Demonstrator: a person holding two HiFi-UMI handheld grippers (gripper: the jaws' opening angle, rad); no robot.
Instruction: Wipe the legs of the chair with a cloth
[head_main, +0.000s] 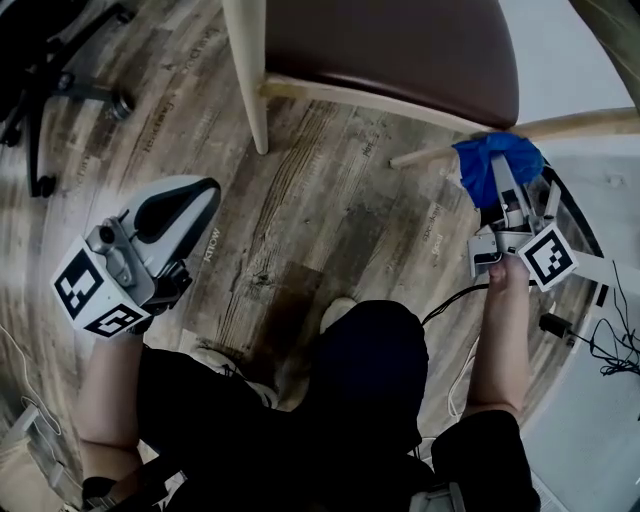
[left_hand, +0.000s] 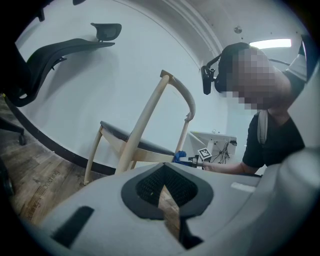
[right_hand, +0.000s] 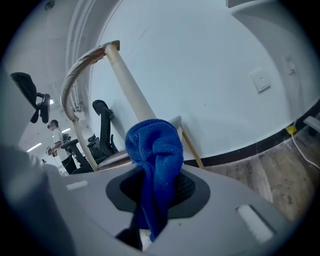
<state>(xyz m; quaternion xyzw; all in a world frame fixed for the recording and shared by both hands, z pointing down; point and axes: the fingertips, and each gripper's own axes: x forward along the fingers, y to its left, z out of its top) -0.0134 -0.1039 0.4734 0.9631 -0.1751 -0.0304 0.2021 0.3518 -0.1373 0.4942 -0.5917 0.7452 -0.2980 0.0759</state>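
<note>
My left gripper (head_main: 200, 196) is closed on nothing, well apart from the work. My right gripper (head_main: 507, 200) pinches the blue cloth (head_main: 495, 165) against the chair leg (head_main: 588, 123). I'd press firmly and stroke along its length.

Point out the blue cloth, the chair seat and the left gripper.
blue cloth (right_hand: 154, 147): right gripper view, bunched top above the jaws.
chair seat (head_main: 400, 45): head view, middle of the brown cushion.
left gripper (head_main: 208, 190): head view, tip of its jaws.
</note>
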